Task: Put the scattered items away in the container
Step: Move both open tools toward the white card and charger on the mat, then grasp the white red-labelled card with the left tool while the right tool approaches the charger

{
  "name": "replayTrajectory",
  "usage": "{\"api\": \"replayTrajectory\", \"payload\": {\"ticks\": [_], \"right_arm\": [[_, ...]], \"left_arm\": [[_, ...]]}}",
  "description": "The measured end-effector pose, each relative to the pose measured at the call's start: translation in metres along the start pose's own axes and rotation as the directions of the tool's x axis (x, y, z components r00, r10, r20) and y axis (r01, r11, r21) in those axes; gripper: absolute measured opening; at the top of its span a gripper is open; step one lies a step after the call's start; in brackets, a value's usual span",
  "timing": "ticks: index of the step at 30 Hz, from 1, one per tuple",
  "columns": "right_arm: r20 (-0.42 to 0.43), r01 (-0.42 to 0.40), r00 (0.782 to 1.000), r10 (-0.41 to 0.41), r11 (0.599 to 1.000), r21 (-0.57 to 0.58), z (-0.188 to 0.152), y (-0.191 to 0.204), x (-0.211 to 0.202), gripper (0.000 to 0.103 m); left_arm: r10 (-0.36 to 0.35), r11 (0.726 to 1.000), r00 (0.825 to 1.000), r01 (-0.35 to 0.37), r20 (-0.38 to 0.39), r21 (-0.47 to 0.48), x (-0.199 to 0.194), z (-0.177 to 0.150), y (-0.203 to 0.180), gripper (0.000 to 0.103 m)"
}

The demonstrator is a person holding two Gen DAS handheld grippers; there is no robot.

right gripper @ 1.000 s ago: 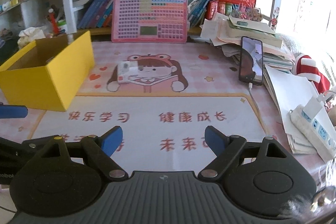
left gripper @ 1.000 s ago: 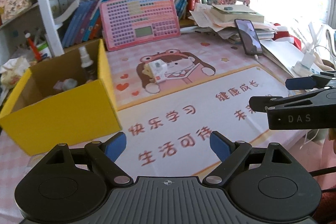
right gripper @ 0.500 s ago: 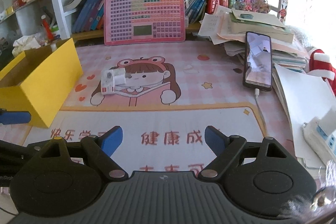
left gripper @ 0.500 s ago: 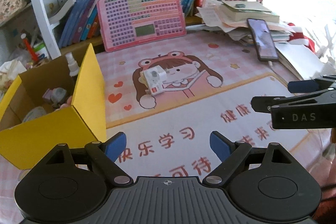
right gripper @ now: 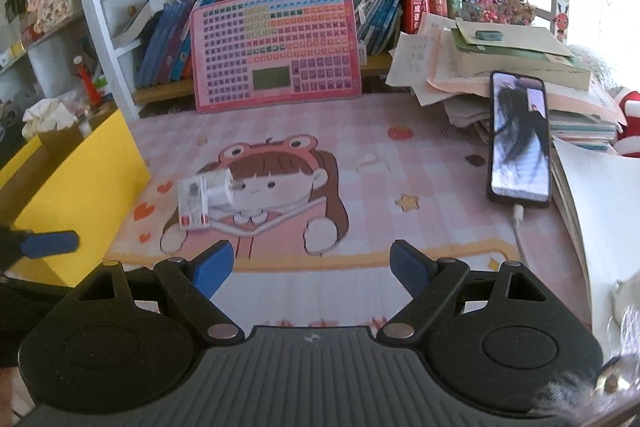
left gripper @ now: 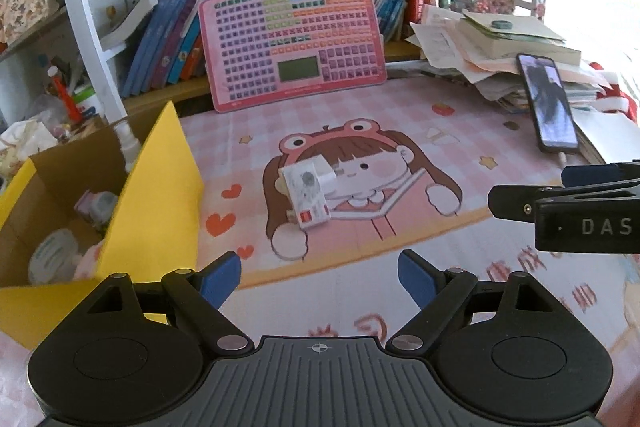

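A small white box with a red label and a white plug-like piece on it [left gripper: 307, 195] [right gripper: 202, 199] lies on the pink cartoon desk mat. A yellow cardboard box [left gripper: 156, 195] [right gripper: 80, 183] stands at the left, holding a spray bottle [left gripper: 127, 143], a round tin and other small items. My left gripper [left gripper: 319, 277] hovers open just short of the white box, nothing between its blue pads. My right gripper [right gripper: 311, 267] is open too, to the right of the white box; its side shows in the left wrist view [left gripper: 560, 203].
A pink keyboard-like board [left gripper: 292, 43] leans on the bookshelf at the back. A phone [right gripper: 519, 141] on a cable lies against a pile of books and papers [right gripper: 500, 67] at the right. Shelf clutter stands behind the yellow box.
Both grippers have moved forward across the mat toward the white box and the shelf; the box and the yellow container now look nearer. Both stay open.
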State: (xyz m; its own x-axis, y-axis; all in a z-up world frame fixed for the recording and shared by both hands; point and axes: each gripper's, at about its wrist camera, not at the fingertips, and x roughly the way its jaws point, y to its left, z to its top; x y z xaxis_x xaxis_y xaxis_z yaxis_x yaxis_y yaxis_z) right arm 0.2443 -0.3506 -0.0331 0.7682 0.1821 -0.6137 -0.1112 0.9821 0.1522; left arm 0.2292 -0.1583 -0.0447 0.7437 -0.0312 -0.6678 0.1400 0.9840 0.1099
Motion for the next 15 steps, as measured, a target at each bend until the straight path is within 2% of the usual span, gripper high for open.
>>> {"api": "replayTrajectory", "payload": {"ticks": [5, 7, 15], "right_arm": [[0.022, -0.017, 1.0, 0.017, 1.0, 0.008, 0.015, -0.003, 0.014, 0.085], [0.025, -0.022, 0.999, 0.021, 1.0, 0.01, 0.019, -0.004, 0.02, 0.085], [0.012, -0.029, 1.0, 0.029, 0.999, 0.013, 0.026, -0.006, 0.037, 0.085]], "left_arm": [[0.015, 1.0, 1.0, -0.015, 0.017, 0.013, 0.026, 0.013, -0.007, 0.084], [0.025, 1.0, 0.999, -0.025, 0.02, 0.011, 0.039, 0.018, -0.007, 0.08], [0.072, 0.995, 0.996, -0.075, -0.047, -0.068, 0.083, 0.03, 0.007, 0.075]]}}
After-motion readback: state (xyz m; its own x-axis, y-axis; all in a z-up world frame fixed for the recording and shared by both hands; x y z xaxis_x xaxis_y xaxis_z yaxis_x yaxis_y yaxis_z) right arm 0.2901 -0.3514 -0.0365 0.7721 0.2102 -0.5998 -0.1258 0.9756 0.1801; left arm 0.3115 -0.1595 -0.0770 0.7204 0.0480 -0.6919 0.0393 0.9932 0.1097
